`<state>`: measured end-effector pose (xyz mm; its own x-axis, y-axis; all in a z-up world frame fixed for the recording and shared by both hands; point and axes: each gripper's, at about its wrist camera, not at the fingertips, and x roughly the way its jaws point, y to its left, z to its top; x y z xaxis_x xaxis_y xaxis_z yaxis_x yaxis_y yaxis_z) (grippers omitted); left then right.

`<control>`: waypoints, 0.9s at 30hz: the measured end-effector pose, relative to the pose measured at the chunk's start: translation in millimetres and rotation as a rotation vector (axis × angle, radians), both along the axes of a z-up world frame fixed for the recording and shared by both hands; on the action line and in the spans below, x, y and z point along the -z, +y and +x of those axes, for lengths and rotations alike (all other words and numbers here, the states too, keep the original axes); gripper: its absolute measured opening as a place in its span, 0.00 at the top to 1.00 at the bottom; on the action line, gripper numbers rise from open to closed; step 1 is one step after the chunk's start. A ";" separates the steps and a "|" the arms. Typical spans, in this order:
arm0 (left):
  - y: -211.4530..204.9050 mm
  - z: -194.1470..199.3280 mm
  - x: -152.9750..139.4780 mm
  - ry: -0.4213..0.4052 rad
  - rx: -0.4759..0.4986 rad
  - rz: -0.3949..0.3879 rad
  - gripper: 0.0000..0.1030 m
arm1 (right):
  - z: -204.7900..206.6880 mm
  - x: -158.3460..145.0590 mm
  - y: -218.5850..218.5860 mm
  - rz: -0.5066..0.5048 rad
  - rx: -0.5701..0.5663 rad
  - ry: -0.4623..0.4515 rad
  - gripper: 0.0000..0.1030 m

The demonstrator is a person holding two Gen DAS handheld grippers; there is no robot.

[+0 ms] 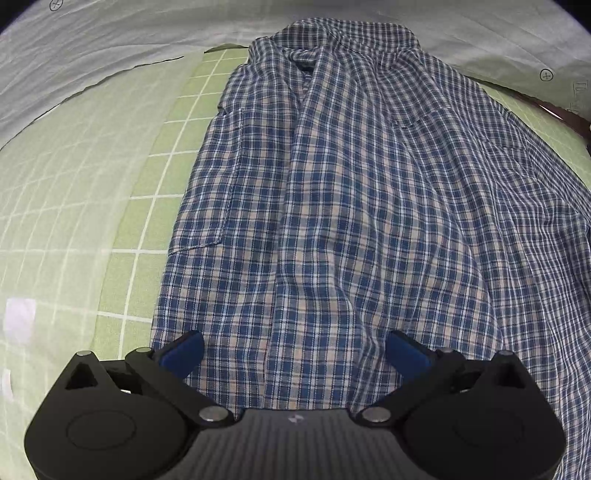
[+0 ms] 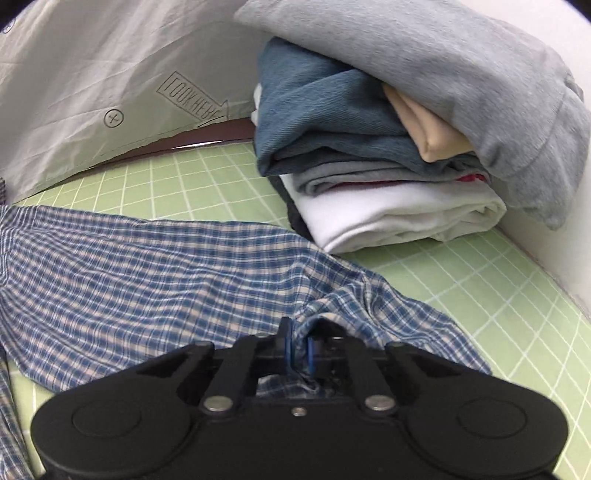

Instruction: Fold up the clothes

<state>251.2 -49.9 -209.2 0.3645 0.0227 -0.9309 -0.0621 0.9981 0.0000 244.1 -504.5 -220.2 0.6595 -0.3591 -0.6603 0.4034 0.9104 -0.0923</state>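
Two grippers: left gripper (image 1: 294,356) spread wide over one plaid shirt (image 1: 351,206), right gripper (image 2: 299,350) clenched on its bunched cloth; one stack of folded clothes (image 2: 388,147) beyond.

Green mat (image 1: 66,192) w/ white grid lines covers the table; a wrinkly grey-white sheet (image 1: 122,33) hangs at the back, w/ small circle-cross marks and a "LOOK HERE" arrow (image 2: 192,101); dark table edge (image 2: 207,138) shows under it; plain white wall (image 2: 554,258) on the right; soft, even light.
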 end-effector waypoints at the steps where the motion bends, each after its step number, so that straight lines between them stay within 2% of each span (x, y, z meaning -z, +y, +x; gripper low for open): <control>1: -0.6 -1.3 0.0 -0.005 0.000 0.001 0.00 | 0.0 -2.4 4.4 0.010 -0.003 -0.006 0.92; 4: -1.1 -5.3 -0.4 -0.015 -0.001 0.002 0.00 | -0.7 -14.7 21.4 0.039 -0.023 -0.057 0.92; 7: -0.5 -6.3 -0.2 -0.013 0.000 0.002 0.00 | 7.6 -29.0 43.7 0.055 -0.104 -0.115 0.92; 10: 1.6 -6.1 0.6 -0.015 0.003 0.001 0.00 | 18.5 -46.5 81.8 0.072 -0.236 -0.176 0.92; 13: 1.4 -5.8 0.6 -0.017 0.003 0.002 0.00 | 21.8 -56.7 125.9 0.140 -0.416 -0.210 0.92; 14: 1.4 -5.7 0.4 -0.017 0.003 0.002 0.00 | 22.9 -58.9 141.5 0.168 -0.483 -0.211 0.92; 16: 1.3 -6.0 -0.2 -0.017 0.003 0.002 0.00 | 24.9 -55.4 173.9 0.203 -0.613 -0.154 0.90; 19: 1.6 -7.8 -1.3 -0.021 0.005 0.003 0.00 | 22.2 -35.2 208.6 0.179 -0.693 -0.009 0.70; 20: 1.1 -7.8 -1.1 -0.023 0.006 0.003 0.00 | 20.4 -29.4 215.0 0.178 -0.702 0.027 0.66; 21: 0.7 -7.7 -0.8 -0.025 0.007 0.003 0.00 | 16.9 -27.6 213.6 0.204 -0.693 0.036 0.63; 22: 0.7 -8.2 -0.7 -0.026 0.008 0.003 0.00 | 13.1 -26.6 211.1 0.233 -0.680 0.043 0.52; 23: 0.6 -7.8 -0.6 -0.024 0.007 0.003 0.00 | 8.8 -28.0 205.5 0.266 -0.653 0.045 0.35; 25: 0.6 -6.7 -0.4 -0.020 0.007 0.003 0.00 | -0.2 -36.0 191.3 0.295 -0.602 0.030 0.22; 27: 0.3 -4.9 0.1 -0.013 0.004 0.003 0.00 | -11.5 -45.3 174.6 0.311 -0.562 0.007 0.18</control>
